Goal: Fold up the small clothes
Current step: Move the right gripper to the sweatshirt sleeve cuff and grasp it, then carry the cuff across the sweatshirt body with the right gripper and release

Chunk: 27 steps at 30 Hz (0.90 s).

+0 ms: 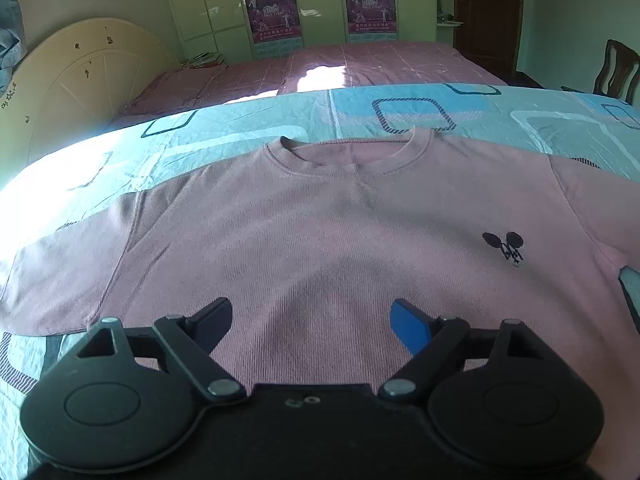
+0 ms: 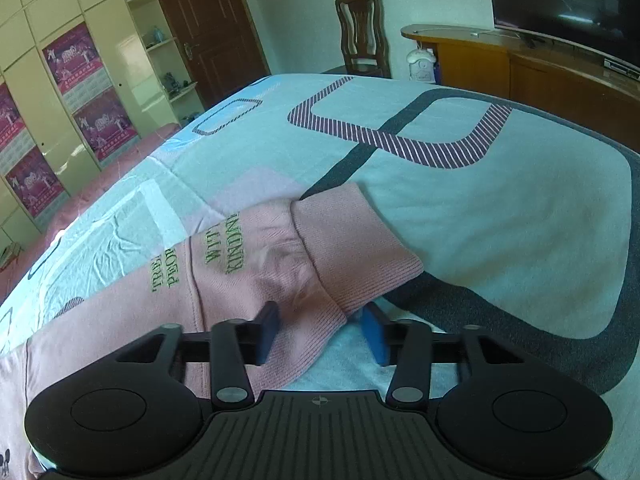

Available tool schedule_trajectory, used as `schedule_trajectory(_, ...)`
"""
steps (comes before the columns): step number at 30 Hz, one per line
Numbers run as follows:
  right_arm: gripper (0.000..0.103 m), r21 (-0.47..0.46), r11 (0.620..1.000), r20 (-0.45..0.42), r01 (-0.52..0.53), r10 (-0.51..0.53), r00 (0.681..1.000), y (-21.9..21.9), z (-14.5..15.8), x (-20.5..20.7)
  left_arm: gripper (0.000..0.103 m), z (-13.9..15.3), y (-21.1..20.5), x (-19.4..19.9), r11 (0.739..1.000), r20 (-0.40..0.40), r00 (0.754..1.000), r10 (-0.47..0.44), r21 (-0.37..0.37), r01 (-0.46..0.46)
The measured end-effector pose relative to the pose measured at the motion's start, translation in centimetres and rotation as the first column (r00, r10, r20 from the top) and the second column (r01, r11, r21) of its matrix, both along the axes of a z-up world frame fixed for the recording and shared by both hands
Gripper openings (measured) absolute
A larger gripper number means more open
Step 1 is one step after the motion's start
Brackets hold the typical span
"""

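A small pink sweatshirt (image 1: 320, 216) lies flat, front up, on a light blue patterned bedsheet (image 1: 240, 128), collar away from me, a small dark logo (image 1: 503, 246) on its chest. My left gripper (image 1: 312, 320) is open and empty, hovering over the lower body of the shirt. In the right wrist view the shirt's sleeve (image 2: 256, 264) with green lettering stretches out, ending in a ribbed cuff (image 2: 352, 248). My right gripper (image 2: 320, 332) is open, its fingers on either side of the cuff's near corner.
The sheet (image 2: 480, 216) spreads to the right with dark rounded patterns. A pink bed (image 1: 360, 64) and wardrobe lie beyond. A wooden chair (image 2: 362, 32), a TV cabinet (image 2: 520, 68) and a door stand at the far side.
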State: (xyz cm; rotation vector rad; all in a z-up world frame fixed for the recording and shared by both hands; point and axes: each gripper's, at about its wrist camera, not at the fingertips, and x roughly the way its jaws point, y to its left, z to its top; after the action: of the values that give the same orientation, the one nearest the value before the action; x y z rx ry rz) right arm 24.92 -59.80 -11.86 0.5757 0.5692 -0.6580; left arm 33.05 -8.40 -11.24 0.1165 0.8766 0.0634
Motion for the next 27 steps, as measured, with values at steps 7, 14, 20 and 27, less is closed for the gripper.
schedule_trajectory(7, 0.01, -0.038, 0.999, 0.023, -0.032, 0.033, 0.999, 0.6, 0.9, 0.5, 0.077, 0.3, 0.4, 0.3, 1.0, -0.013, 1.0, 0.006, -0.029, -0.007)
schedule_trajectory(14, 0.009, -0.158, 0.967, 0.089, -0.197, 0.213, 0.973, 6.8, 5.3, 3.3, 0.077, 1.6, 2.1, 0.1, 0.999, 0.017, 1.0, 0.02, -0.032, -0.02)
schedule_trajectory(20, 0.009, -0.193, 0.882, 0.126, -0.431, 0.457, 0.88, 17.0, 7.6, 8.0, 0.077, 1.7, 4.9, -0.3, 0.998, 0.031, 0.999, 0.041, -0.048, -0.04)
schedule_trajectory(27, 0.009, -0.154, 0.726, 0.121, -0.67, 0.687, 0.717, 30.5, 6.3, 12.9, 0.077, 1.2, 8.6, 0.3, 0.994, 0.026, 0.997, 0.068, -0.083, -0.066)
